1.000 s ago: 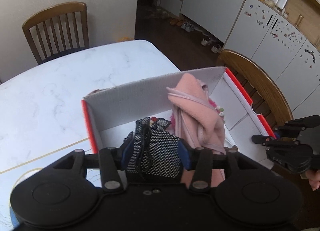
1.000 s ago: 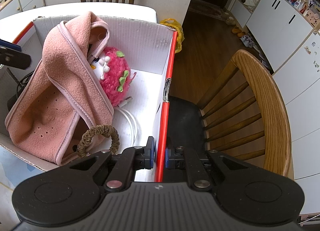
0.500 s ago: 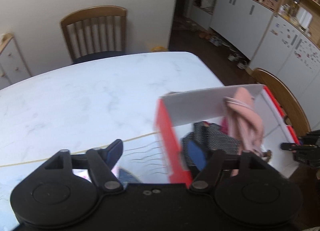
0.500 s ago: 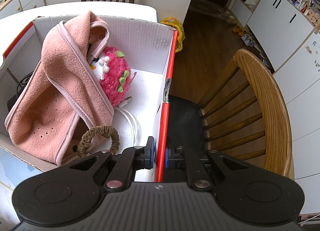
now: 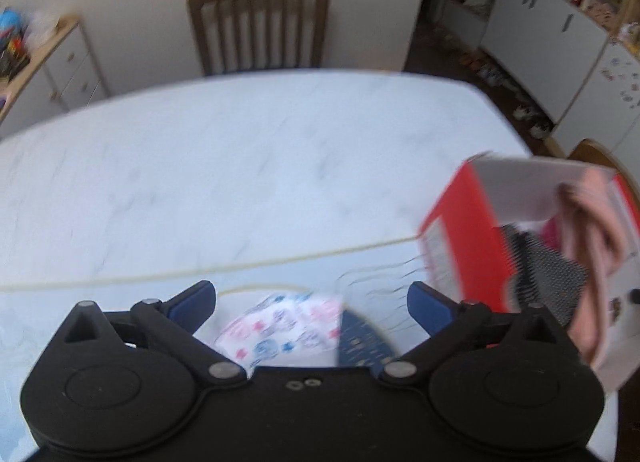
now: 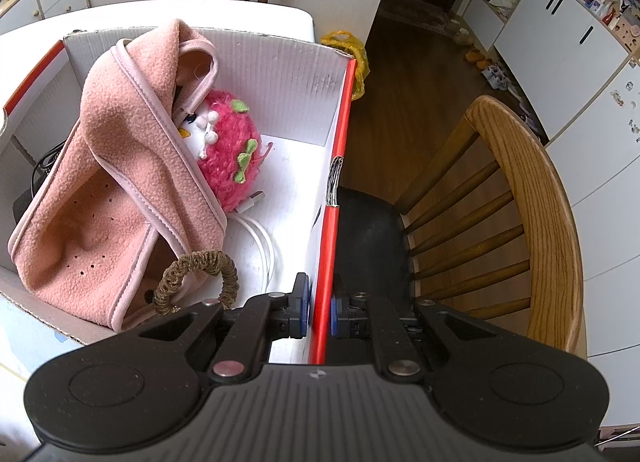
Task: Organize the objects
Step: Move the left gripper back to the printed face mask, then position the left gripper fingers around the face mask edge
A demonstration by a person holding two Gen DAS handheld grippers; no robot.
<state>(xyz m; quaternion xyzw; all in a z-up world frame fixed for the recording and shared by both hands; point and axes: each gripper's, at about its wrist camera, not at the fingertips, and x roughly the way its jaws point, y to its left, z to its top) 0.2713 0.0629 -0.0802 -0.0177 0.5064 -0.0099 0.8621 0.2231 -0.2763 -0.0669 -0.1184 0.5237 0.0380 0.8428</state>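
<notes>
The red-and-white cardboard box (image 6: 280,74) holds a pink fleece cloth (image 6: 120,190), a pink fuzzy toy (image 6: 232,154), a white cable (image 6: 264,242) and a brown hair tie (image 6: 200,266). My right gripper (image 6: 320,310) is shut on the box's red side wall (image 6: 338,182). In the blurred left wrist view the box (image 5: 460,246) stands at the right, with a black mesh item (image 5: 548,282) inside. My left gripper (image 5: 310,298) is over the table left of the box, jaws opening wide. Under the gap between its fingers lies a white packet with red and blue prints (image 5: 280,326), untouched.
The white marble table (image 5: 240,182) stretches beyond the left gripper, with a wooden chair (image 5: 260,26) at its far side. Another wooden chair (image 6: 532,202) with a black seat stands right beside the box. A dark blue patch (image 5: 360,338) lies next to the packet.
My left gripper let go of the black mesh item inside the box, swung left out over the table and spread its jaws wide. The right gripper and the box kept still.
</notes>
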